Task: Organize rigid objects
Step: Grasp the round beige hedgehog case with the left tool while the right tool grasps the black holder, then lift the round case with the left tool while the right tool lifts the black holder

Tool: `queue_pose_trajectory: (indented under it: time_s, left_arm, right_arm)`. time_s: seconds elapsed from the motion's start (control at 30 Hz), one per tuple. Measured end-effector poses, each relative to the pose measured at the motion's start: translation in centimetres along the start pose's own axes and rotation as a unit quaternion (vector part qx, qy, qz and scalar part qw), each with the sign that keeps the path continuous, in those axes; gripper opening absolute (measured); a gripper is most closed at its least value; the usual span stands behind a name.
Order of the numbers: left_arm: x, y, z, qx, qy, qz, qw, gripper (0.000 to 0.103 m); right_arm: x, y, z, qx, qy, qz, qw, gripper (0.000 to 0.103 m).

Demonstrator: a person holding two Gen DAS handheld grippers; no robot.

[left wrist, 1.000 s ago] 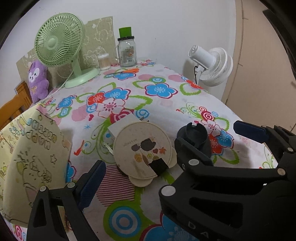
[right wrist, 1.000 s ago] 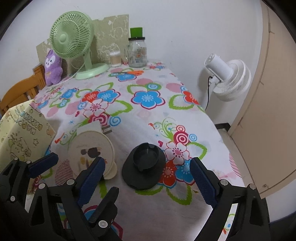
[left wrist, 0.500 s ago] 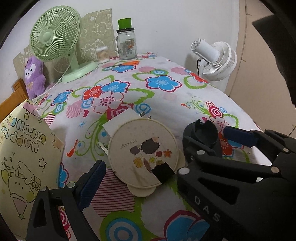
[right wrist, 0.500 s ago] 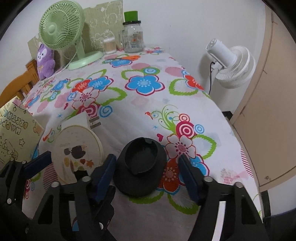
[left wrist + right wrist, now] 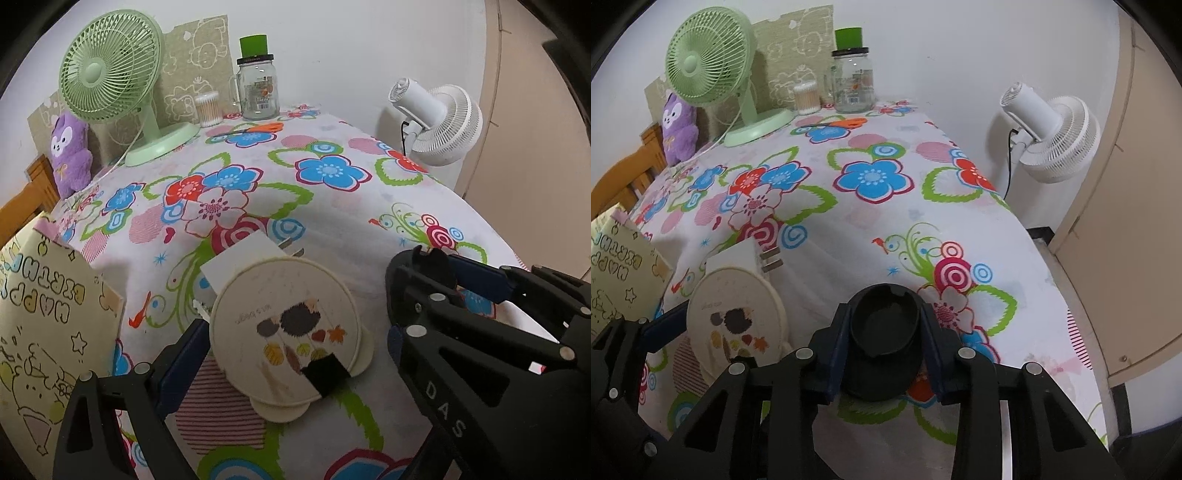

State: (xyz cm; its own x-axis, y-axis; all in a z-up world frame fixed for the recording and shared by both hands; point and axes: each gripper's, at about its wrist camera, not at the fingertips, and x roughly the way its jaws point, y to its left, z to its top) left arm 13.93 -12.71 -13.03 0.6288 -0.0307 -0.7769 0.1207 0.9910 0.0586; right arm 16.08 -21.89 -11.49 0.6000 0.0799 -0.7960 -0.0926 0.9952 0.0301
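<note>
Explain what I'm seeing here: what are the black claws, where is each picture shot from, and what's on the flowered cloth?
No robot: a person holds a two-finger claw in each hand, with a fisheye camera on each looking along the fingers. In the right-wrist view, the right claw is closed on a black round holder. In the left-wrist view, the left claw, open, holds nothing; its one visible finger is beside a round cream case lying over a white card. Farther back on the flowered table stand a green fan and a glass jar.
</note>
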Motion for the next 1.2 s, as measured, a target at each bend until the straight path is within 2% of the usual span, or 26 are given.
queue_pose_trajectory:
  time_s: [0.17, 0.43, 0.67, 1.2]
  left_arm:
    - [0.6, 0.1, 0.7, -0.008, 0.004, 0.010, 0.9999, 0.096]
    - [0.9, -0.1, 1.0, -0.007, 0.008, 0.011, 0.9999, 0.083]
    - [0.5, 0.2, 0.7, -0.004, 0.015, -0.001, 0.9999, 0.082]
    - [-2.3, 0.6, -0.6, -0.003, 0.004, -0.015, 0.9999, 0.082]
  right_arm:
    - [0.0, -0.6, 0.2, 0.012, -0.002, 0.001, 1.000, 0.039]
    - [0.3, -0.9, 0.5, 0.018, 0.002, 0.000, 1.000, 0.039]
    - [0.1, -0.6, 0.3, 0.021, 0.006, 0.006, 1.000, 0.039]
    - [-2.5, 0.5, -1.0, 0.023, -0.001, 0.001, 1.000, 0.039]
